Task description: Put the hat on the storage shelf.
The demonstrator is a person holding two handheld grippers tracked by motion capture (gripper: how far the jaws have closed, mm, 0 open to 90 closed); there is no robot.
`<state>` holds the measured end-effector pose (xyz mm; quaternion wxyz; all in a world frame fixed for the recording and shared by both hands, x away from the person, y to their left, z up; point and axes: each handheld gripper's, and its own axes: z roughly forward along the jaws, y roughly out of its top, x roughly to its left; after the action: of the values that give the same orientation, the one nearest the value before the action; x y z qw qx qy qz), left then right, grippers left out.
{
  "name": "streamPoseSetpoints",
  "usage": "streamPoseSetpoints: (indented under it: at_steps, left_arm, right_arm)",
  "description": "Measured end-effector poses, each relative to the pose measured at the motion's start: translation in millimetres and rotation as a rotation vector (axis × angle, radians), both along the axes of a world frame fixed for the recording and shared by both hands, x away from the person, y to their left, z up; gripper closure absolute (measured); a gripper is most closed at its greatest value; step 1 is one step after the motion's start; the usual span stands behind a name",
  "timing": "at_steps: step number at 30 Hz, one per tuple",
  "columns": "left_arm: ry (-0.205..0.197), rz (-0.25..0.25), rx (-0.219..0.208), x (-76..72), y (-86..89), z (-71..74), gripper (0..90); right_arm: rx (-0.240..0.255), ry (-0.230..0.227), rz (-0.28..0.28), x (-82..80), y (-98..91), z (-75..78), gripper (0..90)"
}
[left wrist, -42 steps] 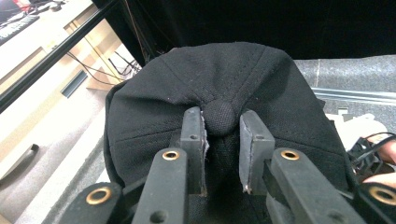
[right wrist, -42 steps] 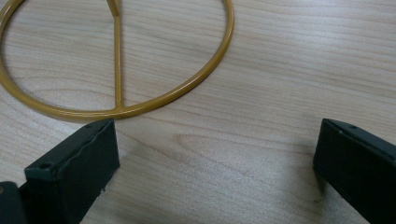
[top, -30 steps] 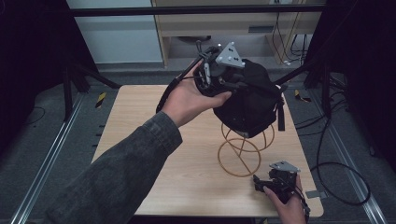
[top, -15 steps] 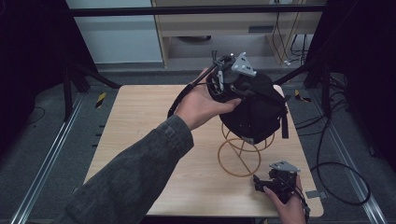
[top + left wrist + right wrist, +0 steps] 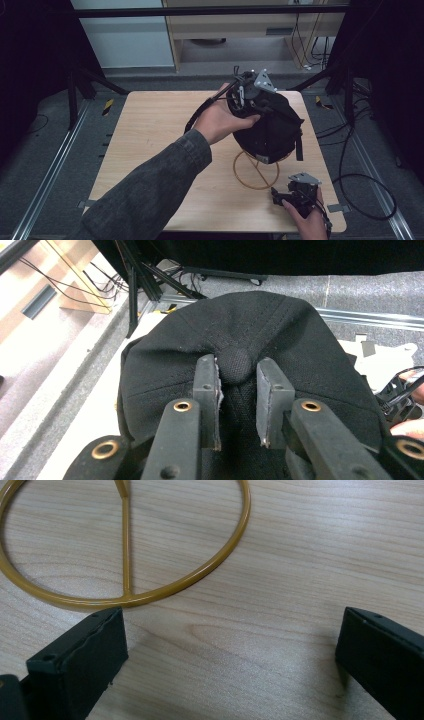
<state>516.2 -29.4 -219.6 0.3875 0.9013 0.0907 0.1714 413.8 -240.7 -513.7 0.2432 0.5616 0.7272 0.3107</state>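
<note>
While my left tongs [image 5: 235,390] sit on the crown of the black cap [image 5: 270,125], I see in the left gripper view that their jaws are drawn in close on either side of the cap's top button [image 5: 235,365], pinching the cloth around it. The cap rests on top of the gold wire stand [image 5: 257,170], which rises from a ring base lying flat on the tabletop [image 5: 150,135]; from the high view the cap covers the stand's upper part, so I cannot tell exactly how it sits on the wire. The left hand [image 5: 220,120] wraps the gripper's body beside the cap, with a dark sleeve [image 5: 150,200] running down to the near edge.

My right tongs [image 5: 280,195] rest low on the tabletop near its front right corner, held by the right hand [image 5: 307,215], just beside the stand's ring. In the right gripper view their jaws stand wide apart with only bare wood between them, gripping nothing, and the ring curves just ahead of the one jaw.
</note>
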Motion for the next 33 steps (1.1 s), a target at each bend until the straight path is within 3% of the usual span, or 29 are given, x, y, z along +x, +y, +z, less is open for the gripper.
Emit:
streamPoseSetpoints:
  at_steps: [9,11,33]
  left_arm:
    - [0.007,-0.009,0.019,-0.4,-5.3,-8.4,73.9]
    - [0.008,-0.013,0.040,-1.6,-7.7,-11.3,73.8]
    - [0.027,-0.016,0.061,-3.9,-11.8,-28.0,73.0]
  right_arm:
    - [-0.001,-0.001,0.001,0.0,-0.1,0.0,0.3]
    - [-0.002,-0.001,0.002,0.1,-0.2,0.0,0.3]
    - [-0.001,-0.001,-0.004,0.1,0.2,0.0,0.3]
